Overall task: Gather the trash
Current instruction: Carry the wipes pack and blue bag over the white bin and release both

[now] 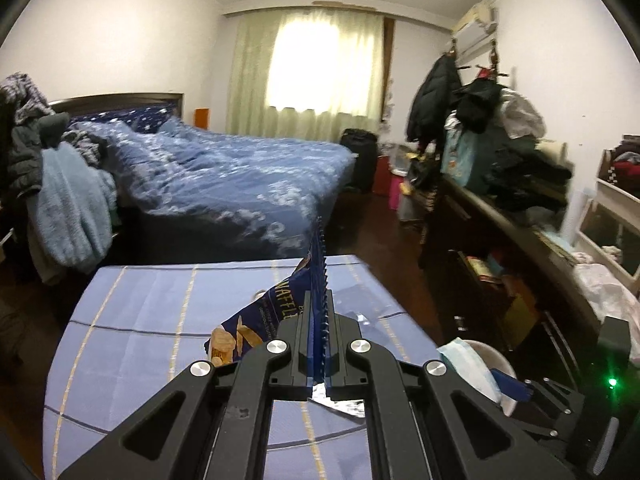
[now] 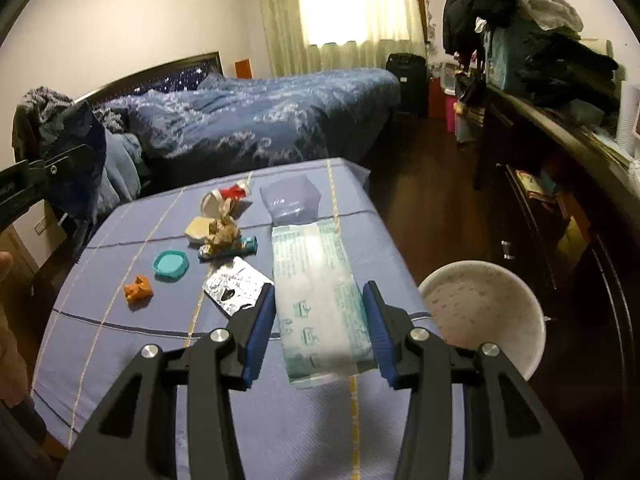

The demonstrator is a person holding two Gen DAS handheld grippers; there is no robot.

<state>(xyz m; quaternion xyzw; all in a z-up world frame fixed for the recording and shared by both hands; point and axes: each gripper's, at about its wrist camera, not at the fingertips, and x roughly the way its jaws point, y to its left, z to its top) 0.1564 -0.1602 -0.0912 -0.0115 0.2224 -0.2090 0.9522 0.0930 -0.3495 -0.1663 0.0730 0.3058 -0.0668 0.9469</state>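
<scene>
My left gripper (image 1: 319, 316) is shut on a dark blue waffle snack wrapper (image 1: 264, 320) and holds it up above the blue-covered table (image 1: 140, 320). My right gripper (image 2: 320, 308) is closed on a white and green tissue pack (image 2: 316, 300) held above the table (image 2: 120, 340). More trash lies on the table: a silver foil wrapper (image 2: 234, 286), a teal lid (image 2: 171, 265), an orange piece (image 2: 138, 289), crumpled brown paper (image 2: 224, 232), a clear plastic bag (image 2: 292, 200). A white bin (image 2: 486, 308) stands to the right; it also shows in the left wrist view (image 1: 490, 354).
A bed with blue bedding (image 2: 260, 116) stands behind the table. A dark dresser piled with clothes (image 2: 560, 120) runs along the right wall. Dark wooden floor (image 2: 432, 200) lies between them. A chair with clothes (image 1: 60, 184) stands at the left.
</scene>
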